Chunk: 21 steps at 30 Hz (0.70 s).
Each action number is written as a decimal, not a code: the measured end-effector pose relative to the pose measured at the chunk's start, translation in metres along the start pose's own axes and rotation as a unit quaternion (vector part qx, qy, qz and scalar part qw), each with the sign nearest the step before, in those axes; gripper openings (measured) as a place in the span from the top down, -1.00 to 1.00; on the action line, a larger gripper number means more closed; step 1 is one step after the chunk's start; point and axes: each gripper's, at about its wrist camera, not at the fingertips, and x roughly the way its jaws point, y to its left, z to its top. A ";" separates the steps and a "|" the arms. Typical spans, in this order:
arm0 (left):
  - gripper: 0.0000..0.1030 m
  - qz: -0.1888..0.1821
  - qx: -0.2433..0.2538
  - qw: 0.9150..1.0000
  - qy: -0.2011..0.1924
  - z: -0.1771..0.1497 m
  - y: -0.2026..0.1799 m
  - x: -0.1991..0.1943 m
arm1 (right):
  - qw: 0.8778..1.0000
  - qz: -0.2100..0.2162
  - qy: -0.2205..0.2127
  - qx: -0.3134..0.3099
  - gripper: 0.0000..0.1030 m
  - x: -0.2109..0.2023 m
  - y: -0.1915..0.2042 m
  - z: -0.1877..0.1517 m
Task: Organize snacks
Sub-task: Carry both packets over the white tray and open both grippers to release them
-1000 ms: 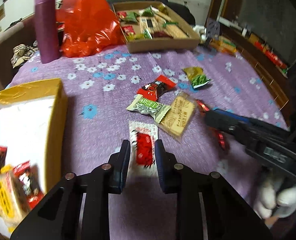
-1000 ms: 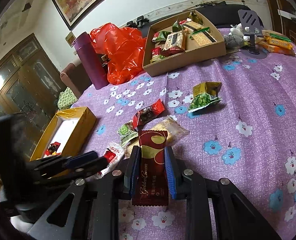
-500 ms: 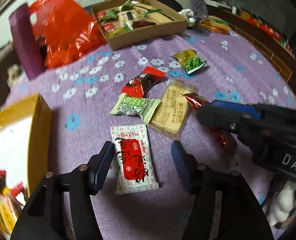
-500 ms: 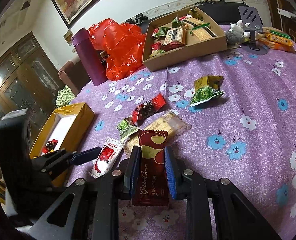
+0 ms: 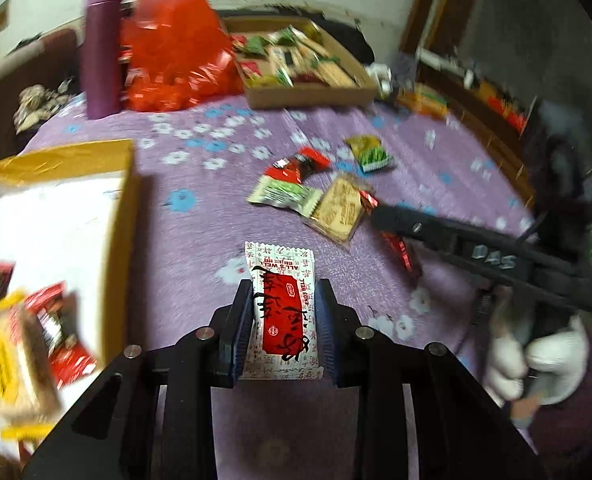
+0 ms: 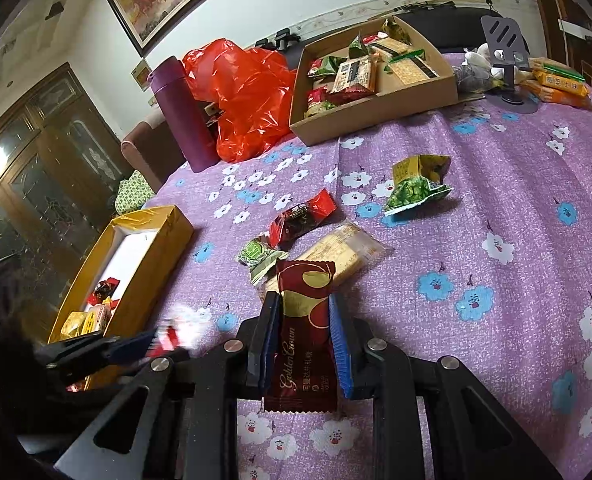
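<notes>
We note the left gripper (image 5: 283, 322), its jaws having just been closing, now clamped on a white-and-red snack packet (image 5: 283, 312) above the purple flowered tablecloth (image 6: 516, 208); the view is motion-blurred. The yellow box (image 5: 124, 184) sits at the table's left edge with a few wrapped snacks inside. The right gripper (image 6: 302, 334) is clenched on a dark red Golden Crown packet (image 6: 302, 328) (held lengthwise between the blue pads). Just beyond it, mid-table, lie a pale cracker pack (image 6: 342, 250), a green-and-white packet (image 6: 258, 254) and a red-black wrapper (image 6: 302, 218), touching or overlapping. A green pea bag (image 6: 416, 188) lies apart to the right. At the far edge sit a cardboard tray (image 6: 376, 120) of snacks, a red plastic bag (image 6: 244, 96) and a purple flask (image 6: 182, 114).
</notes>
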 end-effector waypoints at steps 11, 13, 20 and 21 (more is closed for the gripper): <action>0.45 0.035 -0.136 0.988 -0.065 -0.049 0.098 -0.083 | 0.999 0.000 0.005 -0.034 0.51 0.005 0.020 -0.010; 0.45 0.042 -0.150 0.986 -0.063 -0.058 0.112 -0.087 | 0.999 0.000 0.004 -0.043 0.51 0.005 0.029 -0.012; 0.43 0.032 -0.152 0.987 -0.049 -0.072 0.121 -0.087 | 0.995 0.053 0.015 -0.077 0.52 -0.002 0.090 -0.014; 0.42 0.025 -0.153 0.987 -0.049 -0.073 0.121 -0.087 | 0.994 0.062 0.021 -0.085 0.52 -0.001 0.102 -0.014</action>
